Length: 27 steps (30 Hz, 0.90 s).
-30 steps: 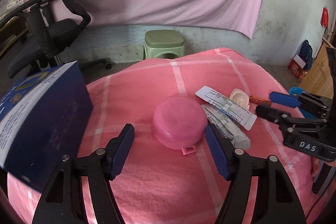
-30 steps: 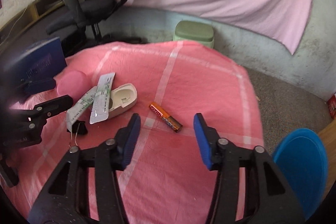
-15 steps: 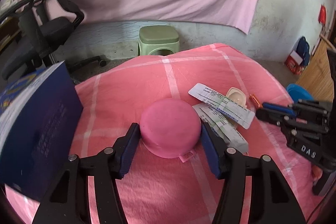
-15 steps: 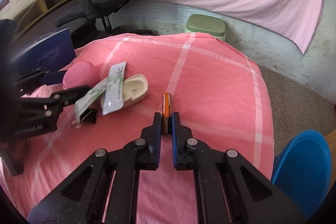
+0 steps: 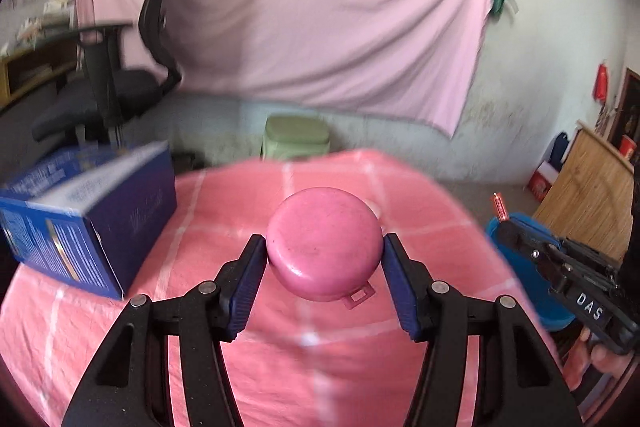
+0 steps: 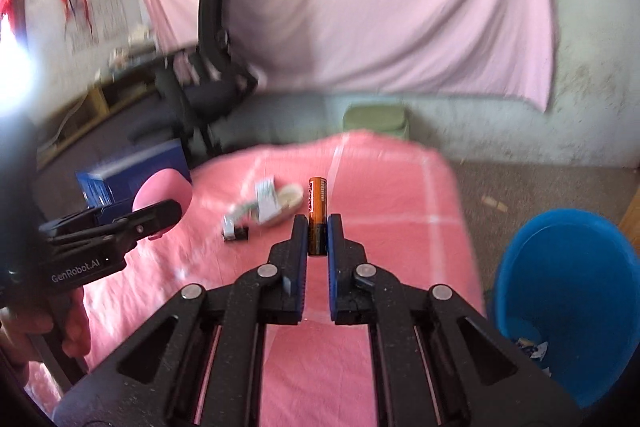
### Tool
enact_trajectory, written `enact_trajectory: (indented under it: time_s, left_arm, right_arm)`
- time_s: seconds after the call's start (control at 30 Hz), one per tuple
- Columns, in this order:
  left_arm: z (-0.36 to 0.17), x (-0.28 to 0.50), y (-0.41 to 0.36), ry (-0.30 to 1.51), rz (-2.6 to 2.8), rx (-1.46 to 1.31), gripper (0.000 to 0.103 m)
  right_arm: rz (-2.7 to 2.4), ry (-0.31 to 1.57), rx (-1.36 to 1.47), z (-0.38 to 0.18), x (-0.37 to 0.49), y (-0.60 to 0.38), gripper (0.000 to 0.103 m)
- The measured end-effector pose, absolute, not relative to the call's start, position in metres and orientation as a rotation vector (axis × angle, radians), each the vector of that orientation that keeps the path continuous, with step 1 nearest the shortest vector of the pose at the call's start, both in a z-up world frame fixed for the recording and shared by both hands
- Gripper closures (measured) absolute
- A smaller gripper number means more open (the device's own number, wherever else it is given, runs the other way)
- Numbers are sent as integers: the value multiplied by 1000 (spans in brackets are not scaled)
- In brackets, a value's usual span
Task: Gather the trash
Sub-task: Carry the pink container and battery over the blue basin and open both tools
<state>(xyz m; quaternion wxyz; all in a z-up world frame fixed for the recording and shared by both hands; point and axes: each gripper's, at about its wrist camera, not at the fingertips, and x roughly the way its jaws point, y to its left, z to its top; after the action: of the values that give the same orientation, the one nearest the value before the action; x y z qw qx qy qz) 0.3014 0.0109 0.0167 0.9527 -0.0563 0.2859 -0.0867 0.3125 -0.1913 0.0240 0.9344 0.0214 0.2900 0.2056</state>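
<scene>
Your left gripper (image 5: 324,263) now holds the pink lid (image 5: 323,247); your right gripper (image 6: 318,235) just pinched the battery (image 6: 317,221); both lifted, near the blue bin (image 6: 568,291).

Soft, even daylight fills both views, bright enough for clear colour. In the right wrist view a blown-out white glare (image 6: 14,67) burns at the left edge (seemingly a window). Motion blur smears the backgrounds: the office chair (image 5: 120,83), the pink sheet (image 5: 320,19) on the wall and the blue box (image 5: 92,215) all lose their edges, while the near parts stay sharp. Fisheye distortion bends the room toward dark, vignetted corners. Shadows are faint and diffuse.
</scene>
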Motion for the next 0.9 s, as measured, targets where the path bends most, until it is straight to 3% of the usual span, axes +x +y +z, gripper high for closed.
enact_trajectory:
  time_s: [0.57,0.9]
  left_arm:
    - [123,265,-117,156,-360,-68,50]
    - [121,275,-210,209,-509,16,50]
  right_arm:
    - [174,121,24,115,242,-281,69]
    - [-1,113,50,103,224,-356,68]
